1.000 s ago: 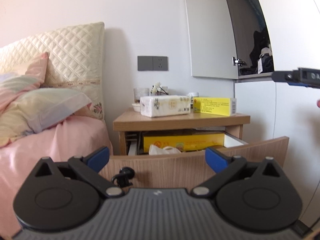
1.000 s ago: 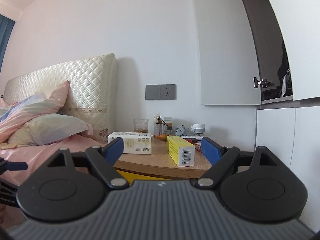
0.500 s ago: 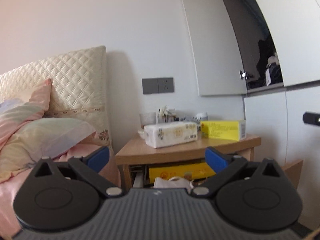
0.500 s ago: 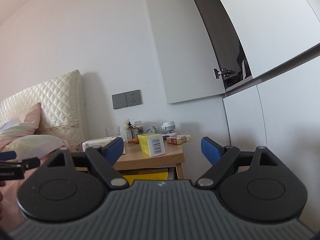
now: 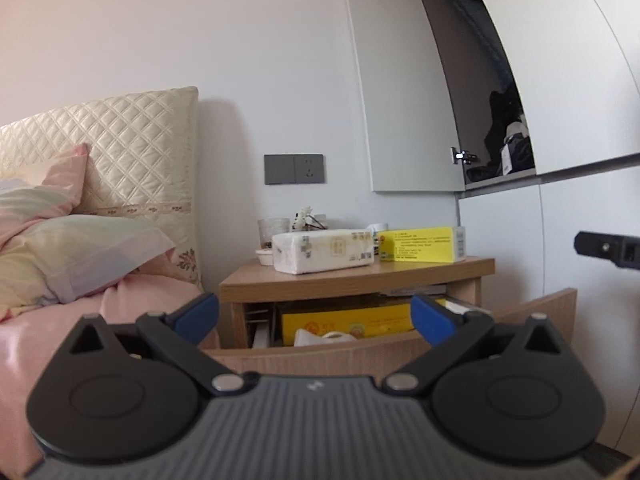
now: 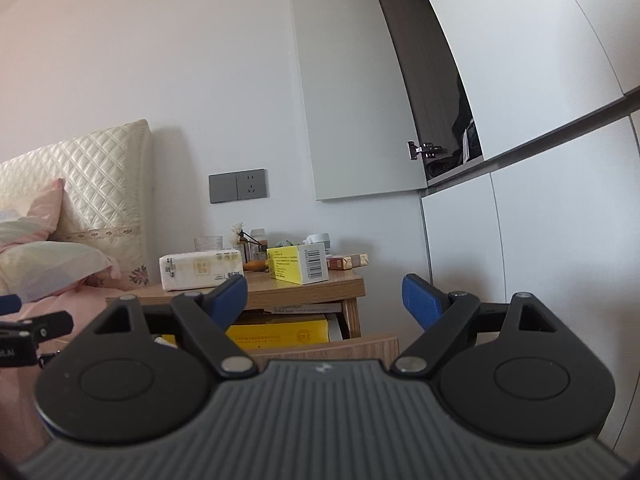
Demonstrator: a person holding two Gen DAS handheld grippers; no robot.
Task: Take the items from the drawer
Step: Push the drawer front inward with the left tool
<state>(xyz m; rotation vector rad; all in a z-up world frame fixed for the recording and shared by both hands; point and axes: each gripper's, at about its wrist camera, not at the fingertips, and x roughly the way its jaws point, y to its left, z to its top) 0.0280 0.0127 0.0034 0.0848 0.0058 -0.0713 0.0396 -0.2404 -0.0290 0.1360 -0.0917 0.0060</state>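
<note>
The wooden nightstand's drawer [image 5: 532, 308] stands pulled out, with a long yellow box [image 5: 352, 320] and a crumpled white item [image 5: 320, 337] inside it. My left gripper [image 5: 314, 316] is open and empty, held in front of the drawer. My right gripper [image 6: 324, 296] is open too, nothing between its blue pads, a bit back from the drawer front [image 6: 360, 346]. On the nightstand top [image 5: 360, 276] lie a white tissue pack [image 5: 324, 250] and a yellow carton [image 5: 420, 244]. The same tissue pack [image 6: 200, 266], yellow carton [image 6: 298, 264] and drawer box [image 6: 280, 330] show in the right wrist view.
A bed with pink bedding [image 5: 120, 300], pillows and a quilted headboard [image 5: 120, 152] lies to the left. A white wardrobe [image 5: 560, 80] with one door ajar stands to the right. A glass, small bottles and a red pack [image 6: 340, 262] crowd the back of the nightstand.
Both views have swung over the last second: the left one tilted up then back down onto the open drawer, the right one panned right then back toward the nightstand. Both grippers stayed open.
</note>
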